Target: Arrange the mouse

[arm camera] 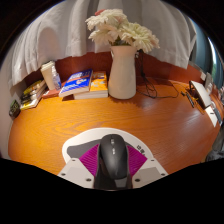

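Gripped between the fingers (113, 160), a black mouse (113, 155) is held by both pink pads, apparently for carrying; beyond them, a white vase (122, 72) is seen on the desk (80, 118).

Mouse (113, 156) sits between the gripper (113, 165) pads, its near end cut off, pad contact unclear. Fingers mostly hidden below. Books (82, 84) too small to read, spines blurred. Dark items at the desk's (60, 125) left (28, 97) and right (203, 100) ends are warped and unidentifiable. Vase (122, 71) hides the cable (152, 88) behind it.
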A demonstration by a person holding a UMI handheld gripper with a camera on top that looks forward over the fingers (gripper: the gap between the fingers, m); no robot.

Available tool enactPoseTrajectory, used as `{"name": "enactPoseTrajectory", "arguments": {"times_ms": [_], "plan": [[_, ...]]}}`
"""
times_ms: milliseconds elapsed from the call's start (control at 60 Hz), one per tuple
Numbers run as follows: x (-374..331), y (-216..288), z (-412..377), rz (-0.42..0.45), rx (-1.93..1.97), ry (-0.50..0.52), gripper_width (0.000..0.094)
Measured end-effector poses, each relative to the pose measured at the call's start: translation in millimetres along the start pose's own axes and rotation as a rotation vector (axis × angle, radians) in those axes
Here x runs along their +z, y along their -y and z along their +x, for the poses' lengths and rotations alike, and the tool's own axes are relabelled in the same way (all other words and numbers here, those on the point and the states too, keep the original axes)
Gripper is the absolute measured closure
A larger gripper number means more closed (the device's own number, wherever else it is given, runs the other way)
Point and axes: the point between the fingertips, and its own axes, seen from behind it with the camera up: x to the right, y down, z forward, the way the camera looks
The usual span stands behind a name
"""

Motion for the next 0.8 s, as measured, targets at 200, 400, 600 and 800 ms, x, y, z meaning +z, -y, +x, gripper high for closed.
{"name": "enactPoseTrajectory", "arguments": {"times_ms": [200, 400, 600, 800], "plan": [[14.2, -24.8, -5.6, -0.03, -0.02, 0.01, 0.0487], [15.1, -25.0, -5.1, -0.03, 0.01, 0.004, 0.0392], [-0.6, -13.9, -2.7, -0.048, -0.005, -0.048, 0.0081], [-46.8, -1.3, -59.1, -0.01, -0.009, -0.038, 0.0072]]}}
